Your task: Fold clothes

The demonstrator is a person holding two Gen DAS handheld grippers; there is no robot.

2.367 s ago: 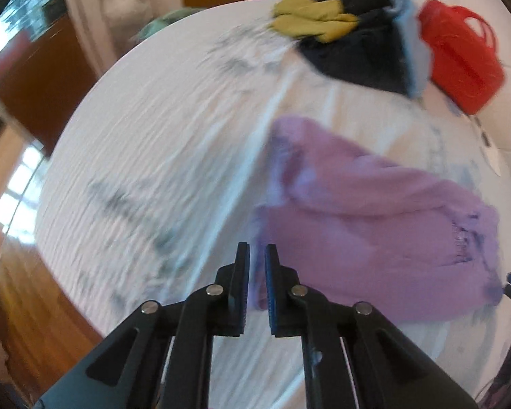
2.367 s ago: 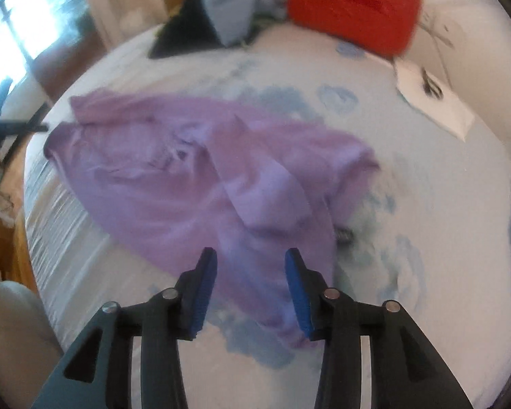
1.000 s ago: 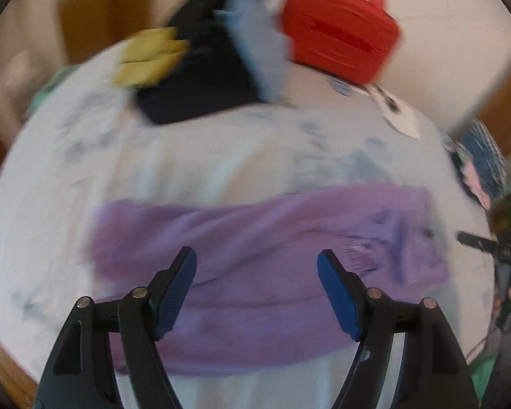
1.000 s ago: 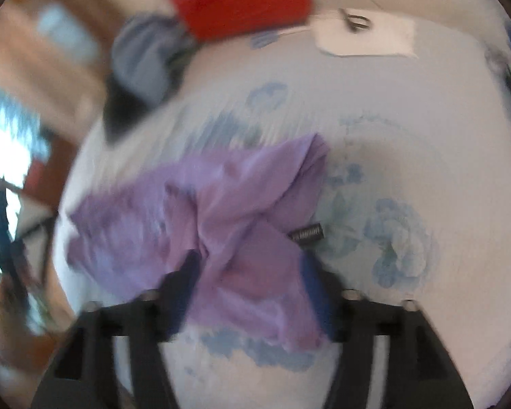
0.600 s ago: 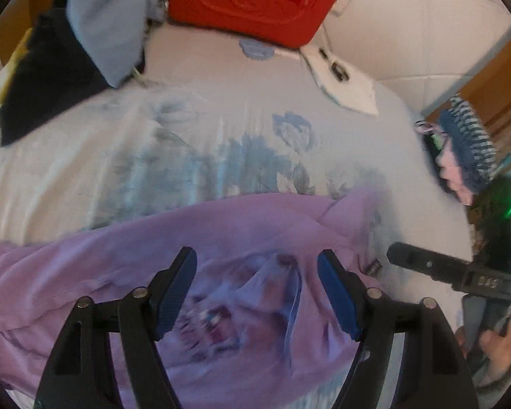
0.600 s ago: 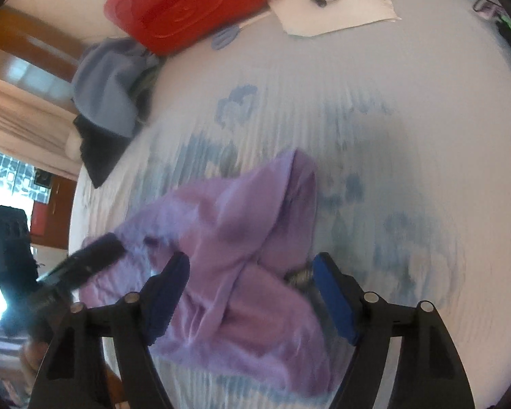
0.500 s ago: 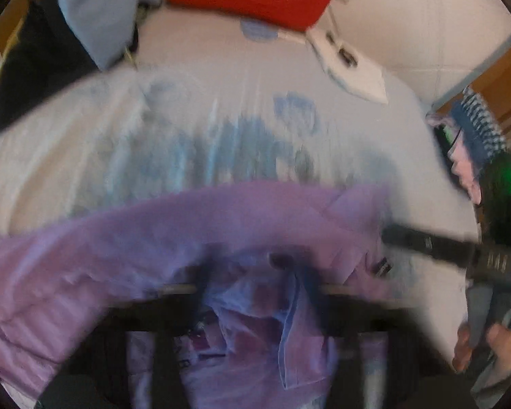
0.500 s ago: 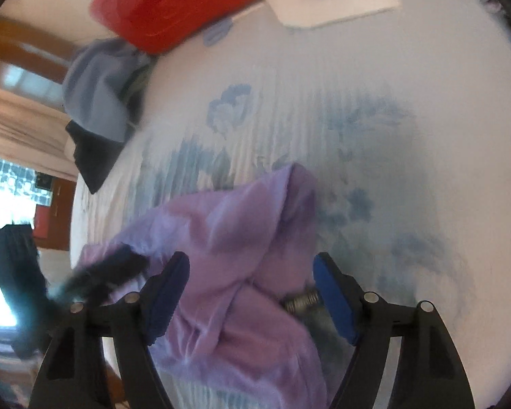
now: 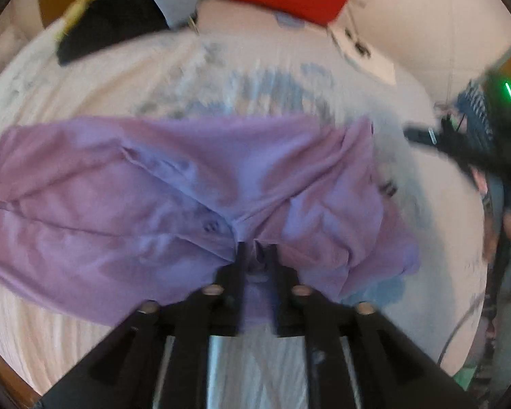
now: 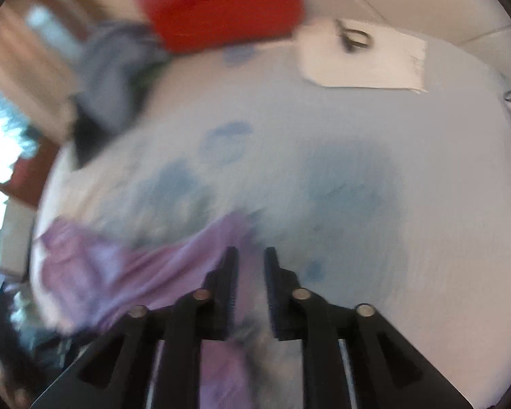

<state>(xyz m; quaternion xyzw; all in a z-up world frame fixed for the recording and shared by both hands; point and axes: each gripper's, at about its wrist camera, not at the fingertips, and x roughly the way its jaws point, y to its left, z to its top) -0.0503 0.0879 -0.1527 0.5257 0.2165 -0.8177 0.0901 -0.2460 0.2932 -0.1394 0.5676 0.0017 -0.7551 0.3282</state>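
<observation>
Both tools pinch the purple garment [image 9: 187,187] (left tool [image 9: 255,250], right tool [image 10: 250,255]); lift evenly, keeping its edge taut.

Your purple garment [image 9: 173,184] lies crumpled and spread wide across the bed [image 9: 95,78], creased, with folds bunched toward its near edge. That near edge is pinched in your left tool [image 9: 255,255]; a corner sits between the fingers of your right tool [image 10: 250,266].
</observation>
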